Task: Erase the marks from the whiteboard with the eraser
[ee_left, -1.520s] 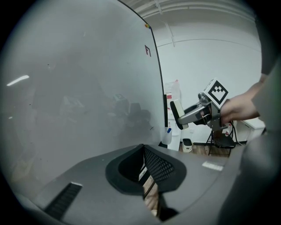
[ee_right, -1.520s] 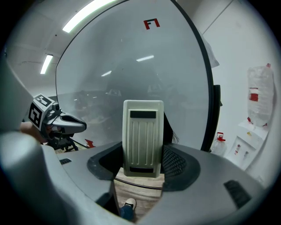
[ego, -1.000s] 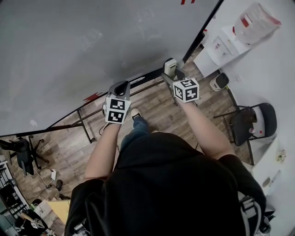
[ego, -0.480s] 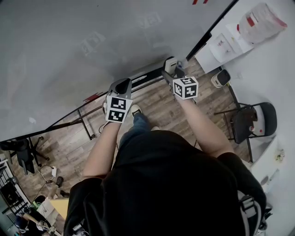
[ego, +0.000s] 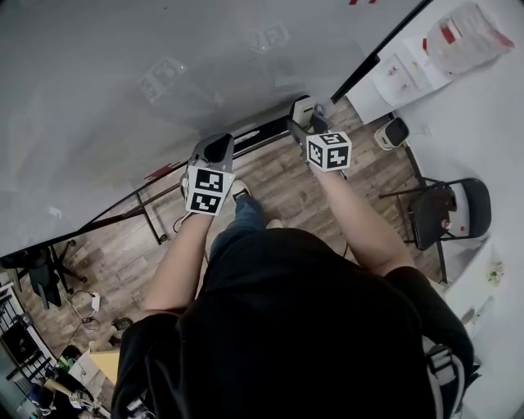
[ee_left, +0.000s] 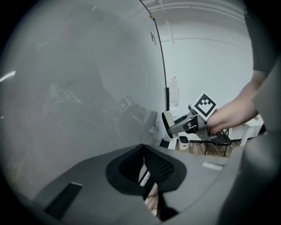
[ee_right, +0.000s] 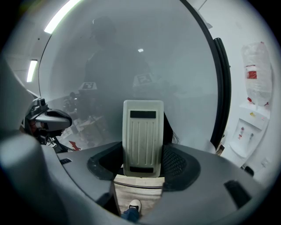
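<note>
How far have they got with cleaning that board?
Done: most of the whiteboard already looks bare and grey. In hand: the right claw grips the eraser, held near the board; I cannot tell if it touches. The left claw is shut and empty. Left: a red mark by the board's lower edge and red marks at the top.

Pale ribbed eraser (ee_right: 143,138), upright in the right hand-held gripper (ee_right: 142,163), faces grey whiteboard (ee_right: 131,66)
</note>
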The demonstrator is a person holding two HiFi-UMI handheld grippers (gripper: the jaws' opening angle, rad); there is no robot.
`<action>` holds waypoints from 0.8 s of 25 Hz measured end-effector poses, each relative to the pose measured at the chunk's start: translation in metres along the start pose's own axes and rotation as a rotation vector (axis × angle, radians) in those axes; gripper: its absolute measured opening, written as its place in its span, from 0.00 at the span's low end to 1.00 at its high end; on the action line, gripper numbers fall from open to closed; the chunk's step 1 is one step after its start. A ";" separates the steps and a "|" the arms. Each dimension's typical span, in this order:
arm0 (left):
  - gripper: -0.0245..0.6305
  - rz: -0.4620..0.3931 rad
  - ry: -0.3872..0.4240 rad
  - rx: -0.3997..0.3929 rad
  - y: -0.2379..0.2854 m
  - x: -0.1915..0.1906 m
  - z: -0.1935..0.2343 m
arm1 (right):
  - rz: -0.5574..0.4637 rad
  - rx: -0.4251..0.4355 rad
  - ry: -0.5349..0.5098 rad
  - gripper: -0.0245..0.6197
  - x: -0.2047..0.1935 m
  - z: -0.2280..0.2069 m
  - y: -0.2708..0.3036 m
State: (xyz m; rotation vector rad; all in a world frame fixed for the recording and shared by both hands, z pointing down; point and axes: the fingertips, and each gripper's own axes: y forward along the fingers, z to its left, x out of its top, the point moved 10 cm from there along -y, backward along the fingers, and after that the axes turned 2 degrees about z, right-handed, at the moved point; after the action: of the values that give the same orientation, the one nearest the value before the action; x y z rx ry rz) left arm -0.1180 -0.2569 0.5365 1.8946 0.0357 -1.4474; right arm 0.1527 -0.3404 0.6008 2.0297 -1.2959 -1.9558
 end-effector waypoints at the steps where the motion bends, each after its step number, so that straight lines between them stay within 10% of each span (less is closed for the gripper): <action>1: 0.06 0.001 -0.001 0.000 0.001 0.000 0.000 | 0.002 0.000 0.000 0.43 -0.001 -0.001 0.001; 20: 0.06 0.020 -0.033 0.000 -0.008 -0.015 0.004 | 0.039 -0.009 -0.030 0.43 0.003 0.003 0.029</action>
State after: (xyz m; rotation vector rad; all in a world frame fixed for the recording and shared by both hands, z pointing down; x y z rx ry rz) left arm -0.1303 -0.2478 0.5442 1.8656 0.0008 -1.4647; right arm 0.1345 -0.3594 0.6132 1.9624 -1.3201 -1.9796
